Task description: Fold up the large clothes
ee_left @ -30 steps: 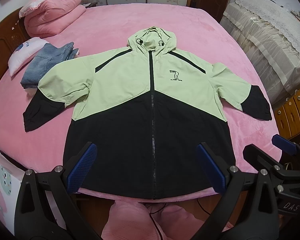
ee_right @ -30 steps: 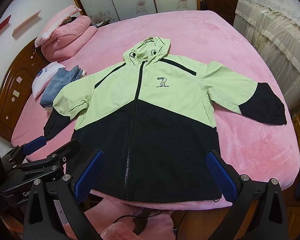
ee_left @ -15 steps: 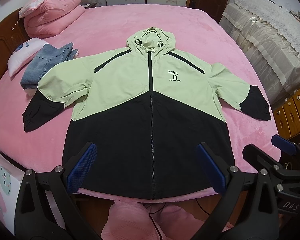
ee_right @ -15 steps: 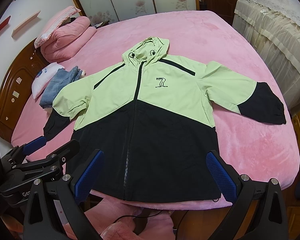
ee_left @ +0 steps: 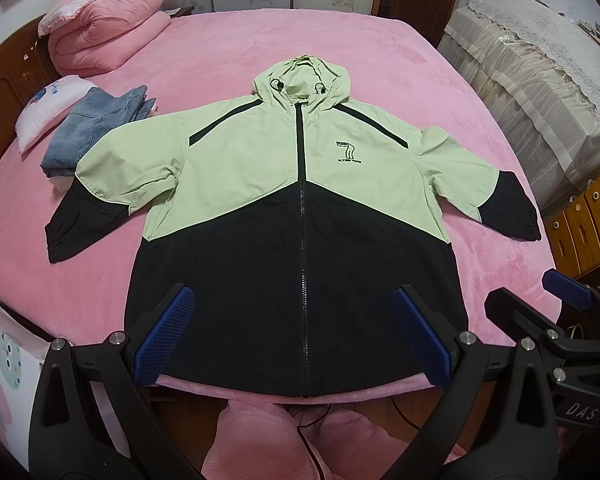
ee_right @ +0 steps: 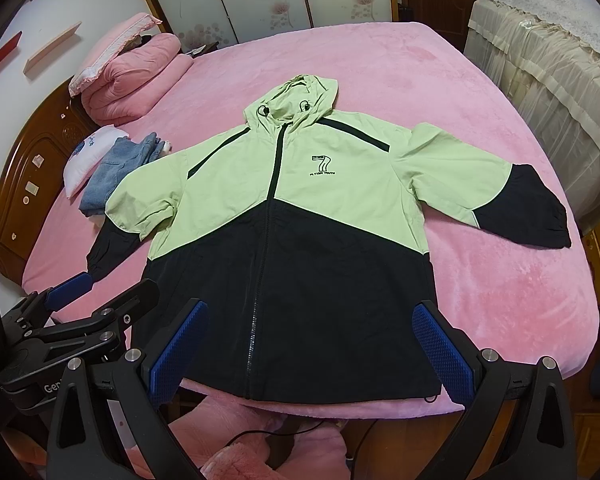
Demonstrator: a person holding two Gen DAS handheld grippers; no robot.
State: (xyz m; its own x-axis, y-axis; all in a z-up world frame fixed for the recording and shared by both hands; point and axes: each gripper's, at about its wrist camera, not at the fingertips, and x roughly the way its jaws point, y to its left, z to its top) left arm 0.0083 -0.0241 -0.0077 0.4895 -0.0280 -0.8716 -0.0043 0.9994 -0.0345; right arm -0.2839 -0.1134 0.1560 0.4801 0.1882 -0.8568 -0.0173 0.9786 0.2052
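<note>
A hooded jacket (ee_left: pixel 300 184), light green above and black below, lies flat and zipped, front up, on the pink bed (ee_left: pixel 380 60), sleeves spread, hem at the near edge. It also shows in the right wrist view (ee_right: pixel 292 208). My left gripper (ee_left: pixel 296 332) is open and empty, held above the hem. My right gripper (ee_right: pixel 312 348) is open and empty, also above the hem. The right gripper shows at the right of the left wrist view (ee_left: pixel 556 308); the left gripper shows at the left of the right wrist view (ee_right: pixel 84 300).
Folded jeans (ee_left: pixel 96 124) and a white pillow (ee_left: pixel 48 100) lie by the left sleeve. A rolled pink quilt (ee_left: pixel 108 28) sits at the far left. A draped cabinet (ee_left: pixel 540 80) and wooden furniture (ee_left: pixel 584 220) stand at the right. A dark cable (ee_right: pixel 260 432) hangs below the bed edge.
Both views have shifted very slightly; the jacket and both open grippers stay as they were.
</note>
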